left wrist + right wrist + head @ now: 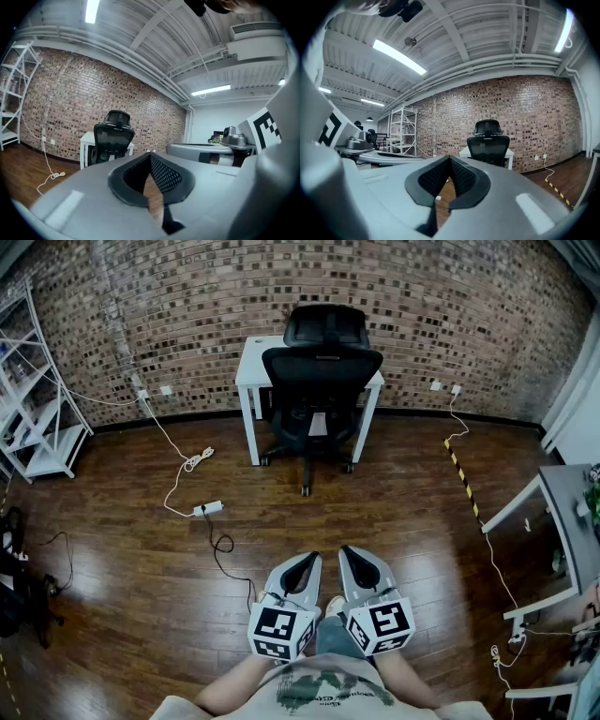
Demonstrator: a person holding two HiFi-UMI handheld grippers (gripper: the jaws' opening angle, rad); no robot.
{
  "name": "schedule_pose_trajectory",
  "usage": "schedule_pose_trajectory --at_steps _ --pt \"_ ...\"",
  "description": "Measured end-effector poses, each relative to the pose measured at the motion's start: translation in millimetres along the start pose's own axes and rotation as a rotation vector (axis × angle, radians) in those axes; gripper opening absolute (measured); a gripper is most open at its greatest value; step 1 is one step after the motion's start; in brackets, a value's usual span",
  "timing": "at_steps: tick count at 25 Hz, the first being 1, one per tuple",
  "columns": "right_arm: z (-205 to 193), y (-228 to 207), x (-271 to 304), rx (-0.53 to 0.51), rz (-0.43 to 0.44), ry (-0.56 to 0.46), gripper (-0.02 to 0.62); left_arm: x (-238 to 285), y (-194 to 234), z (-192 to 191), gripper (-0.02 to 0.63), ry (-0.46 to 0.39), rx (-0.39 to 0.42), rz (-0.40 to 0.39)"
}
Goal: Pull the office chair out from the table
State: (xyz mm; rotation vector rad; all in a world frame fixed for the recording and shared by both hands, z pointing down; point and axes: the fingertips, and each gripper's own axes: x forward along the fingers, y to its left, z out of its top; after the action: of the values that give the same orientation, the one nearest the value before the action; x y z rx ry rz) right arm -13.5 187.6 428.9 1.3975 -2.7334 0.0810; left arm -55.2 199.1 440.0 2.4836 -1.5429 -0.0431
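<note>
**Chair** (pixel 319 381): at 12 o'clock, pushed in against the white worktop (pixel 247 364), backrest toward the person. The backrest is therefore the near part to take hold of. Task judged not yet begun.

**Left tool** (pixel 307 561), **right tool** (pixel 350 554): at 6 o'clock, side by side, level, close to the body. Both are clenched on nothing, probably a carrying posture, since the chair stands well apart across the floor (pixel 394 512).

**Power strip** (pixel 208 508): on the floor at 9 o'clock, its cable trailing beside the direct path to the chair, a possible snag.
</note>
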Motion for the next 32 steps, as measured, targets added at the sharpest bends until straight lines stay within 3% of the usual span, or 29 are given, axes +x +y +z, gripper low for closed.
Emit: schedule_pose_trajectory --at_steps 11,32 --pt "13.5 -40.3 54.9 -0.028 0.012 -0.029 0.001 64.9 28.8 18.4 0.012 -0.005 0.032 0.009" --pt "39.8 -171.8 167.0 0.003 0.070 -0.043 0.000 230.9 57.6 52.3 0.012 0.027 0.048 0.059"
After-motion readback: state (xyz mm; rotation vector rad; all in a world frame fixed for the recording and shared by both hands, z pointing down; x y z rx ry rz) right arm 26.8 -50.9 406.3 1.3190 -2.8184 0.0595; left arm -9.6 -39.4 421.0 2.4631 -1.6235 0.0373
